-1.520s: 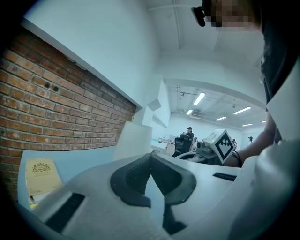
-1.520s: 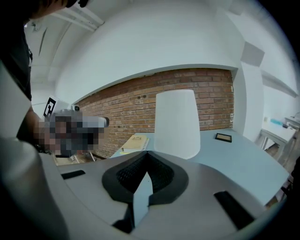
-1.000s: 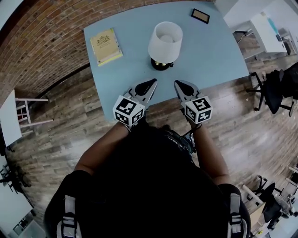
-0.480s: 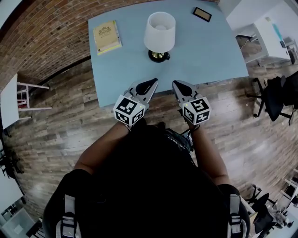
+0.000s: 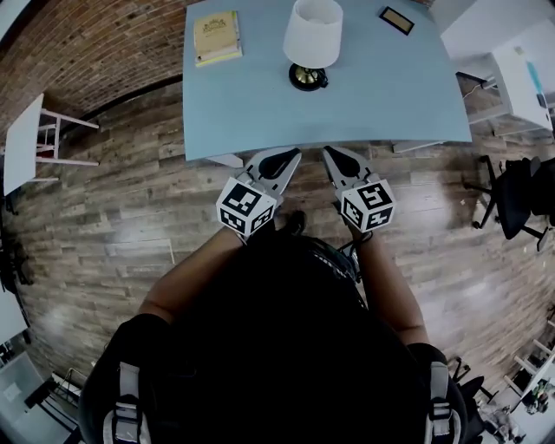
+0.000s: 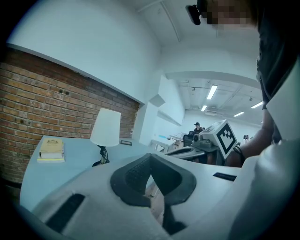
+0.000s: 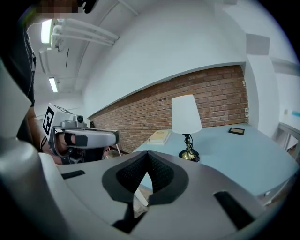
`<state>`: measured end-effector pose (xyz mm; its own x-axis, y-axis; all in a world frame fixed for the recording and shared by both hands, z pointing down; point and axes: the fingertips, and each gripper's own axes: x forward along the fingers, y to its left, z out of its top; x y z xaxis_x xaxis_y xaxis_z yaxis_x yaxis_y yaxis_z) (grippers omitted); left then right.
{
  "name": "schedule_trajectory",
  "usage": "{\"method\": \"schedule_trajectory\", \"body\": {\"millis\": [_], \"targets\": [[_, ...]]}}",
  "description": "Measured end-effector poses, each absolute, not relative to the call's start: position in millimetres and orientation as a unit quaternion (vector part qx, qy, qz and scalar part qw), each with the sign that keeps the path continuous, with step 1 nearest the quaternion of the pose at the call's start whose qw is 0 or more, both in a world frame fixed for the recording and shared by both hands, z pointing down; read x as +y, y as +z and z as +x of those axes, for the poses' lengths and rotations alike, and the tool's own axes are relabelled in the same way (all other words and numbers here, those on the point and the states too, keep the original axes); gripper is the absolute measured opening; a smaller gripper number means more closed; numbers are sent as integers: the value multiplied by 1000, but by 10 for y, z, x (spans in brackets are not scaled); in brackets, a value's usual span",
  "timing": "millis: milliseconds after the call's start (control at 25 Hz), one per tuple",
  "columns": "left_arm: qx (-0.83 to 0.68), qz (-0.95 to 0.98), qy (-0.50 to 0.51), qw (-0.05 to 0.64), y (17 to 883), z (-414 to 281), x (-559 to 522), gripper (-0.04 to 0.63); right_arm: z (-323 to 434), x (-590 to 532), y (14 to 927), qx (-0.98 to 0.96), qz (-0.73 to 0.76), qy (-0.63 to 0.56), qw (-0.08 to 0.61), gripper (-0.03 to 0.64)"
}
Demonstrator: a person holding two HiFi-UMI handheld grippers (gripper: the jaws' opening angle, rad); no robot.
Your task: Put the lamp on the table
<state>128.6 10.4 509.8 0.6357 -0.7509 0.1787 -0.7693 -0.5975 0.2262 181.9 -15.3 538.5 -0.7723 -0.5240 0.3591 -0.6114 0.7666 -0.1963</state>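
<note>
left gripper (image 5: 279, 161) has its jaws pressed together on nothing; right gripper (image 5: 341, 162) likewise, both just short of the table (image 5: 251, 108) edge. right of the book (image 5: 216, 37), the lamp (image 5: 312, 39) already stands upright on the table, long axis vertical, shade on top. placing looks done; the next move needs only staying clear.

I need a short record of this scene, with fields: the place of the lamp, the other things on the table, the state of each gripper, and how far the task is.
lamp: upright on the blue table, white shade, dark base
also on table: yellow book to the lamp's left; small dark frame to its right
left gripper: shut, empty, at the table's near edge
right gripper: shut, empty, beside the left one
contact with lamp: none
task: lamp already on the table
</note>
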Motion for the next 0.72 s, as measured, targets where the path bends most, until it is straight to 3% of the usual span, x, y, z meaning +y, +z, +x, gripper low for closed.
{"method": "schedule_trajectory", "body": {"millis": [720], "targets": [[-427,892,24,145,5129,876,1096,9,1488,841,5385,-929,303,147,154,15]]}}
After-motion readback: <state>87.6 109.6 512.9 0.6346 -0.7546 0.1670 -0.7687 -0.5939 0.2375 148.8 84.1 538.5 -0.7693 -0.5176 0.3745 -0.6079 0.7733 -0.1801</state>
